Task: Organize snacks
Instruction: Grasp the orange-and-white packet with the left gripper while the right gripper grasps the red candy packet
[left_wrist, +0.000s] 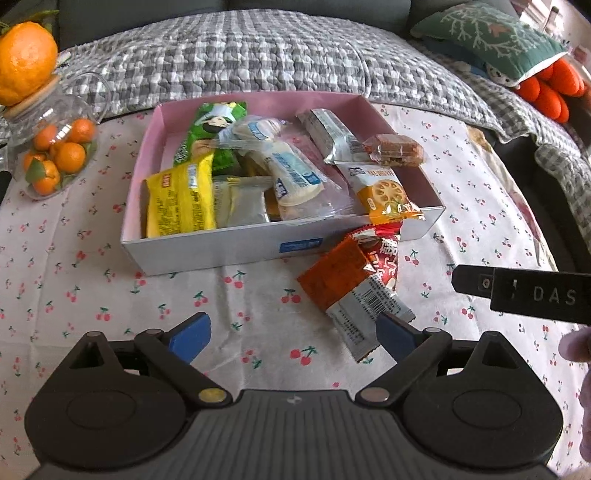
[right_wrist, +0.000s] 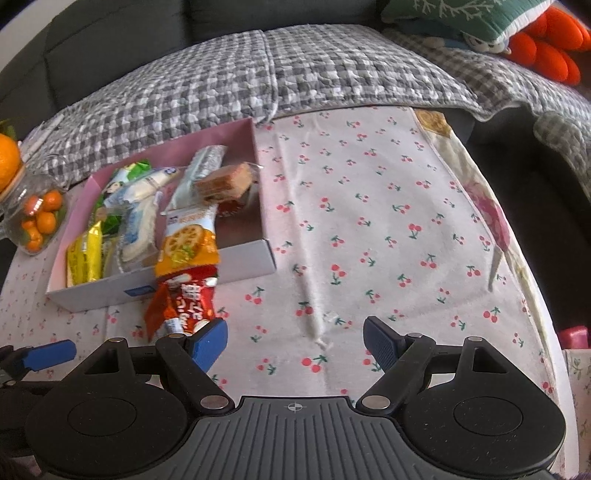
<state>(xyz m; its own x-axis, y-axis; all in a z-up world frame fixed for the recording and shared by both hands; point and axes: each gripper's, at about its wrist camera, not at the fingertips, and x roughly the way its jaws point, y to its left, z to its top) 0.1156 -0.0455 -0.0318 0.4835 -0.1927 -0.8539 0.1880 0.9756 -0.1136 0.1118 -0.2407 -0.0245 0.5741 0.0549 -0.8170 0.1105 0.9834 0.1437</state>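
A box (left_wrist: 221, 254), pink inside and white outside, holds several snack packets on the cherry-print tablecloth. Outside its front right corner lie a red packet (left_wrist: 384, 254) and an orange-and-silver packet (left_wrist: 343, 288), overlapping. My left gripper (left_wrist: 293, 338) is open just in front of them, and the silver end lies against its right fingertip (left_wrist: 395, 339). In the right wrist view the red packet (right_wrist: 192, 299) leans on the box front (right_wrist: 240, 262). My right gripper (right_wrist: 295, 341) stands open over bare cloth, its left fingertip (right_wrist: 208, 341) beside that packet, with nothing between its fingers.
A glass jar of small oranges (left_wrist: 55, 155) with a big orange (left_wrist: 26, 62) on its lid stands left of the box. A checked quilt (left_wrist: 258, 55) on a sofa lies behind the table. The right gripper's black body (left_wrist: 524, 295) reaches in from the right. The table edge (right_wrist: 517, 236) curves along the right.
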